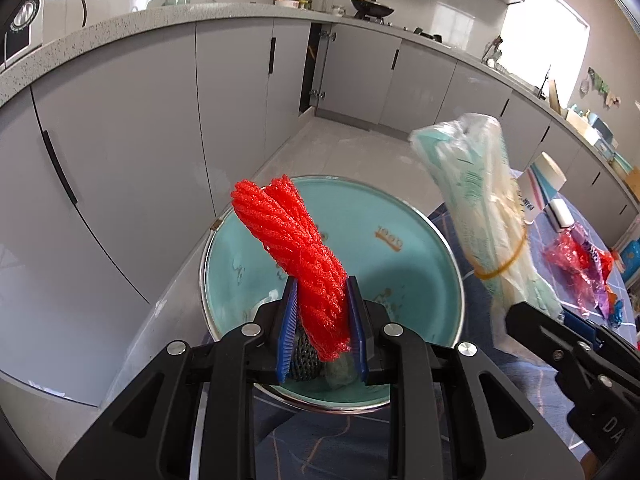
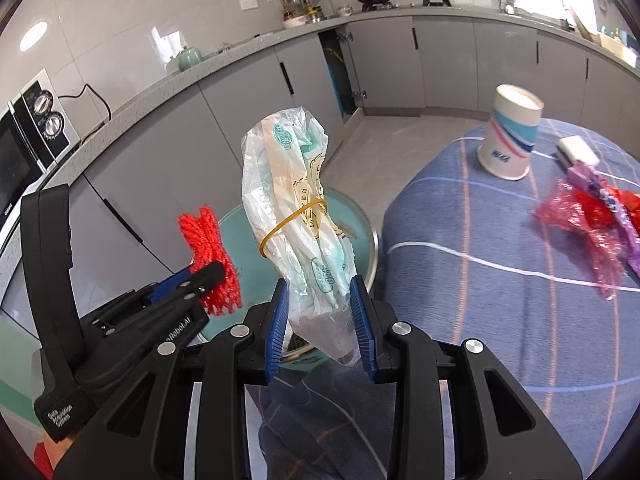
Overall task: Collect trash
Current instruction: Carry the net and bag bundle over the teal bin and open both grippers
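Note:
My left gripper (image 1: 321, 300) is shut on a red foam net (image 1: 292, 248), held upright over a teal bin (image 1: 436, 256) with a metal rim. Dark netting and other scraps lie in the bin below. My right gripper (image 2: 320, 308) is shut on a rolled plastic bag (image 2: 296, 208) bound with a yellow rubber band, held over the same bin (image 2: 360, 216). The bag also shows in the left wrist view (image 1: 476, 200), and the red net in the right wrist view (image 2: 208, 248).
A round table with a blue cloth (image 2: 500, 300) stands to the right. On it are a paper cup (image 2: 510, 136), a red plastic wrapper (image 2: 592, 220), a purple wrapper (image 2: 600, 188) and a white block (image 2: 578, 150). Grey cabinets (image 1: 140, 140) line the wall behind.

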{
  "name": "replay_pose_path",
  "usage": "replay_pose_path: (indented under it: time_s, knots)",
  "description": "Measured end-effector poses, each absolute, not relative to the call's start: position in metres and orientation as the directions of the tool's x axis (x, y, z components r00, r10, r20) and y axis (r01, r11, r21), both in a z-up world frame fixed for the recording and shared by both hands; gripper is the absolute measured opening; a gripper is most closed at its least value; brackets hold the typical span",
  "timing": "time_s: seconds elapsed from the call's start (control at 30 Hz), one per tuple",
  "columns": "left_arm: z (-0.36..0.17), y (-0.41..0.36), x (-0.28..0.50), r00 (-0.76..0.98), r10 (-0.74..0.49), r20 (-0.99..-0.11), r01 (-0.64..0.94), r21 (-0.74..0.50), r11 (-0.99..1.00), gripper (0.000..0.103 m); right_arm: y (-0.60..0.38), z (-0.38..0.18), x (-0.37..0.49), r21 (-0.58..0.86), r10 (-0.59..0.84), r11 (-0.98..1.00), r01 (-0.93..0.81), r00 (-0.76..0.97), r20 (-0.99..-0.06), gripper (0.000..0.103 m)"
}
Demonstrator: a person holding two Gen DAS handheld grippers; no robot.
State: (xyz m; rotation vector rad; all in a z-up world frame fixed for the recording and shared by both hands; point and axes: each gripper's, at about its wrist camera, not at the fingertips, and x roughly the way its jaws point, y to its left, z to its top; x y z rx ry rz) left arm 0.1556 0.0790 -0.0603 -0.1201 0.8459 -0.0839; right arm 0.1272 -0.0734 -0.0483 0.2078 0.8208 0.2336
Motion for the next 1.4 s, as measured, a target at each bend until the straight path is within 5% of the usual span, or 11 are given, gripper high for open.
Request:
replay_pose_path:
  time_s: [0.67,0.83,1.3,1.33,1.4]
  knots:
    - [-0.093,0.091,0.18,0.592,-0.108,-0.799,-0.002,-0.135,0.991,0.024,-0.057,-0.081,0.175,0.302,0.322,0.944,-0.132,0.57,-0.756,0.036]
    - [-0.095,0.088,0.18,0.587,-0.11,-0.802,-0.001,-0.136,0.991,0.024,-0.054,-0.084,0.178,0.307,0.336,0.939,-0.151,0.579,-0.743,0.044]
    - [-0.094,0.083,0.178,0.597,-0.081,-0.798,0.007,-0.097,0.995,0.028,-0.092,-0.058,0.139,0.301,0.282,0.949,-0.096,0.685,-0.672,0.045]
    - [-0.093,0.082,0.177,0.601,-0.073,-0.796,0.006,-0.086,0.996,0.034,-0.093,-0.057,0.137,0.299,0.28,0.949,-0.095,0.688,-0.67,0.045]
    - [-0.091,0.08,0.175,0.612,-0.039,-0.79,-0.012,-0.058,0.998,0.063,-0.096,-0.056,0.132,0.298,0.276,0.95,-0.092,0.694,-0.665,0.045]
